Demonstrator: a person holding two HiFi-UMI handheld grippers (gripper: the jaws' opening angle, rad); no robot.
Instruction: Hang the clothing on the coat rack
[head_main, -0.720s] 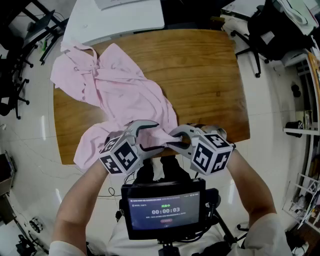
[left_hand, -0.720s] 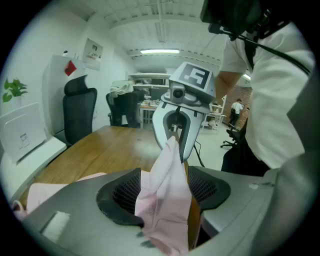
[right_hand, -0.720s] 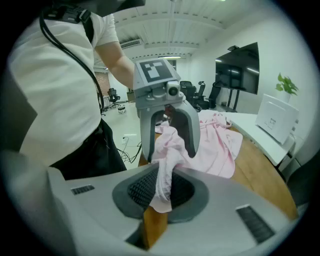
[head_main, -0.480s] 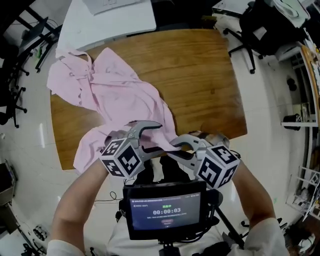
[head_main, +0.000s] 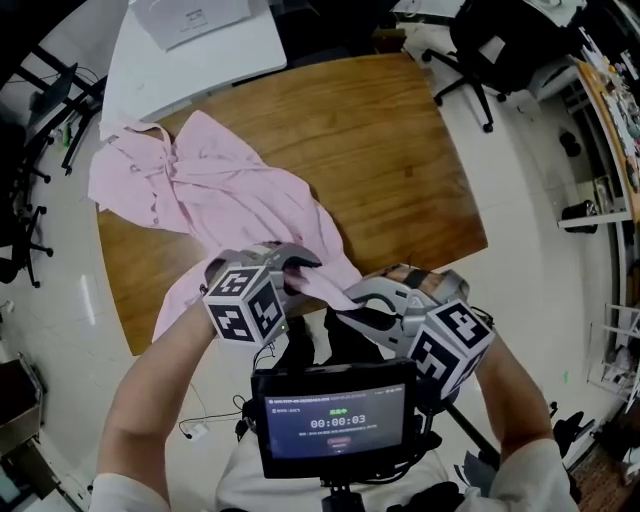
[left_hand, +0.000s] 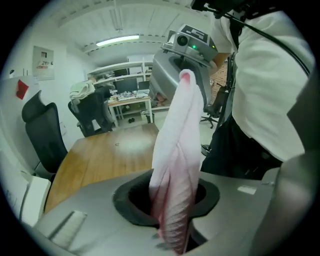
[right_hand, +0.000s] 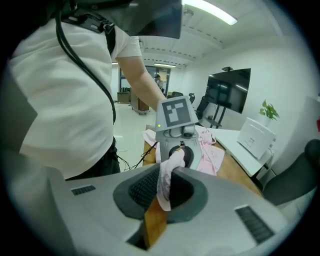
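Note:
A pink shirt (head_main: 230, 190) lies crumpled on the wooden table (head_main: 400, 170), its near hem pulled past the front edge. My left gripper (head_main: 298, 270) is shut on that hem. In the left gripper view the cloth (left_hand: 177, 150) rises from between the jaws (left_hand: 172, 220) to the other gripper (left_hand: 182, 55). My right gripper (head_main: 350, 300) is shut on the same hem a short way along. In the right gripper view a pink fold (right_hand: 165, 185) is pinched between the pads (right_hand: 162, 195), with the left gripper (right_hand: 175, 125) just beyond. A short taut strip joins the two grips.
A white table (head_main: 195, 45) butts against the far end of the wooden one. Office chairs stand at the far right (head_main: 490, 40) and at the left (head_main: 40, 60). A screen unit (head_main: 335, 420) hangs at the person's chest, just below the grippers.
Both grippers have drawn back from the table edge toward the person, taking the hem with them. The left one has turned, and the right one has dropped lower right.

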